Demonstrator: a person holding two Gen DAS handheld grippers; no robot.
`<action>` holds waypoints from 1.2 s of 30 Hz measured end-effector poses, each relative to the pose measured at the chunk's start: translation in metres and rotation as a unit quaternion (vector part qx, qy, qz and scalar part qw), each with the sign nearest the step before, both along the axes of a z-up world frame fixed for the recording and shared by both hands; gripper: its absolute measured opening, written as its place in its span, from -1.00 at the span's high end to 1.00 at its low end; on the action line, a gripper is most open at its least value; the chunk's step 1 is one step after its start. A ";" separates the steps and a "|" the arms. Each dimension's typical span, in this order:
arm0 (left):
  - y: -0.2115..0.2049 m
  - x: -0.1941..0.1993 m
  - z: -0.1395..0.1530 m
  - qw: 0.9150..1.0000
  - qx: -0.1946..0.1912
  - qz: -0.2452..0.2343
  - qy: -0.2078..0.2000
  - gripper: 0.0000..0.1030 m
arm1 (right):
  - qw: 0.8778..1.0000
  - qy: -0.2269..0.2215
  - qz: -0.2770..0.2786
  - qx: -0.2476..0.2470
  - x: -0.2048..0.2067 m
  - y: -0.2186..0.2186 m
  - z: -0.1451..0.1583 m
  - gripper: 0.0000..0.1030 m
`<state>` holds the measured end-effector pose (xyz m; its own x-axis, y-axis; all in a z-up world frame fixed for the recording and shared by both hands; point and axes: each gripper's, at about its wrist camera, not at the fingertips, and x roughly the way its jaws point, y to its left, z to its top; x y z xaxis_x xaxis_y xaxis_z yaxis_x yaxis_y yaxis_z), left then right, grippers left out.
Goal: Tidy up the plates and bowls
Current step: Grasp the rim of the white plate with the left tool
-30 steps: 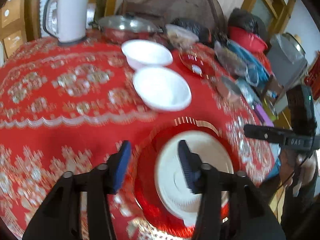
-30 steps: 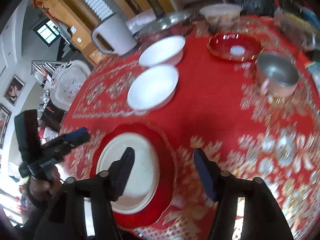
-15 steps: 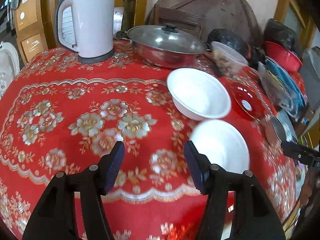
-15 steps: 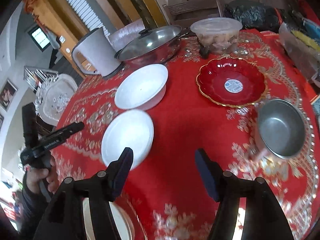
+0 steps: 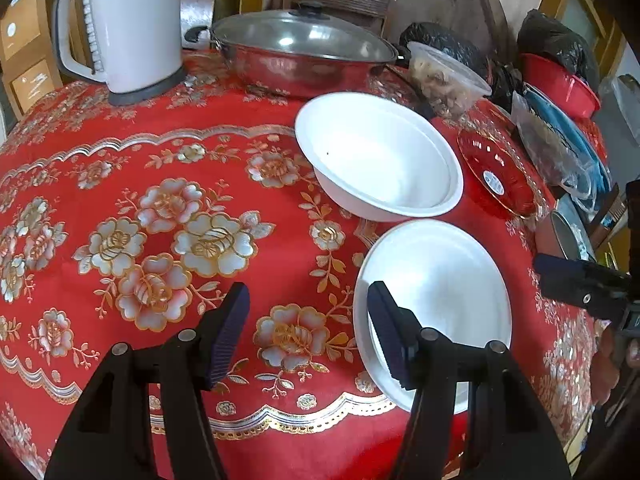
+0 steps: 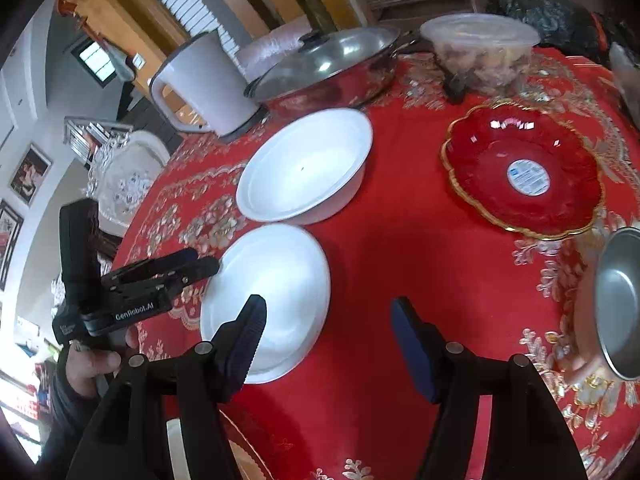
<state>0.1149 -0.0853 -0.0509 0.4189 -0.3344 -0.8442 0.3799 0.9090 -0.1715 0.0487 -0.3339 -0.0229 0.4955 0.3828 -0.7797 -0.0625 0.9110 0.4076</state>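
Note:
Two white bowls stand on the red flowered tablecloth. The near bowl (image 5: 436, 292) (image 6: 272, 292) sits just in front of the deeper far bowl (image 5: 380, 160) (image 6: 304, 164). My left gripper (image 5: 308, 304) (image 6: 206, 262) is open and holds nothing, its right finger over the near bowl's left rim. My right gripper (image 6: 328, 312) (image 5: 560, 276) is open too, its left finger above the same bowl's right side. A red glass plate (image 6: 524, 168) (image 5: 496, 176) with a gold rim lies to the right. A white plate (image 6: 176, 440) on a red plate shows at the bottom edge.
A white kettle (image 5: 120, 28), a lidded steel pan (image 5: 304, 56) and a plastic food container (image 5: 444, 76) line the table's back. A metal bowl (image 6: 616, 304) sits at the right. Bags and red bowls crowd the far right. A hand (image 6: 92, 364) holds the left gripper.
Both grippers have moved forward from over the stacked white-on-red plate to the near white bowl. That plate has dropped out of the left wrist view. Both stayed open.

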 end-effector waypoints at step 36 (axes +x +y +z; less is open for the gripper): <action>-0.021 -0.014 -0.009 0.999 0.007 -0.032 0.031 0.77 | 0.999 0.029 0.014 -0.011 -0.002 0.027 -0.016 0.65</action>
<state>0.1009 -0.1065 -0.0595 0.3434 -0.3473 -0.8726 0.4267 0.8854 -0.1845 0.0468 -0.3065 -0.0392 0.4385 0.3778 -0.8154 -0.0639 0.9181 0.3911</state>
